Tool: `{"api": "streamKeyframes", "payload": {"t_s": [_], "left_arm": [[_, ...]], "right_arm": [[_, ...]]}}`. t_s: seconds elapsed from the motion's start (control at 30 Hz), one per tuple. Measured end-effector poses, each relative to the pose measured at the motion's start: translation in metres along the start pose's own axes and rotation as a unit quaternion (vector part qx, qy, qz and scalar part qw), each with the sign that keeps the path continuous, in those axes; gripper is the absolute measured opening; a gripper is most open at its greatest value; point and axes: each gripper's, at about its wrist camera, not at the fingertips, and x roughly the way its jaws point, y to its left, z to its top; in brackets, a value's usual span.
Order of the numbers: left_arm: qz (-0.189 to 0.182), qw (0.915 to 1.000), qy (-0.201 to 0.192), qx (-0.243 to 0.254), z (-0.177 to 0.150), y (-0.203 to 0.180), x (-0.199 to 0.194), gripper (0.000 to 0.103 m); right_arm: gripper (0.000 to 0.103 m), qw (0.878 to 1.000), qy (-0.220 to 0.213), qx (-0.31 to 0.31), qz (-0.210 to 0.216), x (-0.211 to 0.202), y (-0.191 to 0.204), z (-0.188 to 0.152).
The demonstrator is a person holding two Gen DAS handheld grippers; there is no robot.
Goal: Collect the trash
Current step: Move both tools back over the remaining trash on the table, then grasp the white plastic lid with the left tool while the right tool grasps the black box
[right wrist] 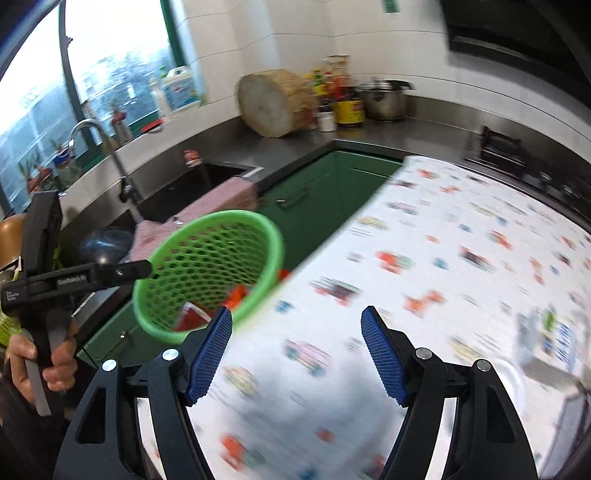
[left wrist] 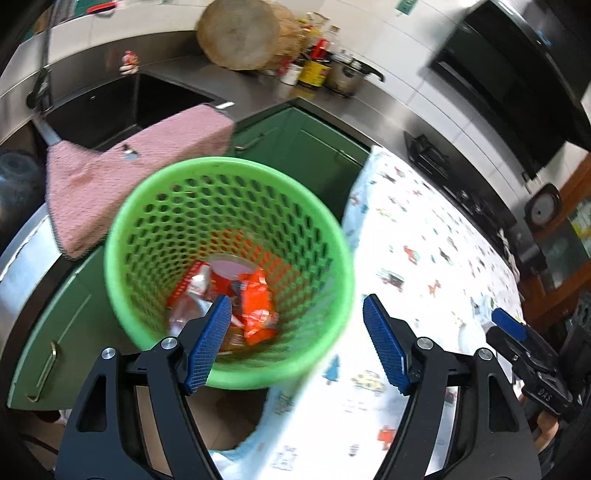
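Note:
A green perforated bin [left wrist: 229, 258] stands beside the table's left edge; it also shows in the right wrist view [right wrist: 207, 273]. Inside lie red and orange wrappers [left wrist: 255, 306] and a clear plastic piece [left wrist: 184, 310]. My left gripper [left wrist: 295, 343] is open and empty, just above the bin's near rim. My right gripper [right wrist: 295, 350] is open and empty over the patterned tablecloth [right wrist: 424, 277]. The right gripper shows at the right edge of the left wrist view [left wrist: 517, 332]. A blurred clear item [right wrist: 546, 339] lies on the cloth at the right.
A pink towel [left wrist: 129, 177] hangs over the sink edge [left wrist: 110, 107] behind the bin. Green cabinets [left wrist: 314, 147] run below the steel counter. A wooden block [left wrist: 240, 33], bottles and a pot [left wrist: 347, 77] stand at the back. A stove [left wrist: 461, 184] is at right.

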Motion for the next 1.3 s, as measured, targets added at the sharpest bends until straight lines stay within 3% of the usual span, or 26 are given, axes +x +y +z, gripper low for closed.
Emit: {"api": "streamKeyframes", "payload": {"t_s": [0.3,0.57,0.83,1.07,1.3], "left_arm": [[-0.036,0.9978,0.031,0.046,-0.018,-0.073,0.028,0.074],[-0.052,0.9939,0.055,0.080,-0.033,-0.125,0.049,0.075],[-0.056,0.9904,0.073,0.104,-0.042,-0.163,0.065,0.075],[-0.061,0.9874,0.088,0.117,-0.049,-0.184,0.078,0.075],[-0.069,0.9824,0.100,0.142,-0.057,-0.207,0.087,0.075]], "right_arm": [[0.070,0.994,-0.002,0.056,-0.098,-0.064,-0.102,-0.046],[0.070,0.986,0.009,0.115,-0.123,-0.093,-0.178,-0.092],[0.070,0.981,0.014,0.142,-0.129,-0.101,-0.212,-0.118],[0.070,0.983,0.006,0.139,-0.117,-0.105,-0.214,-0.120],[0.070,0.979,0.012,0.124,-0.158,-0.105,-0.221,-0.126]]}}
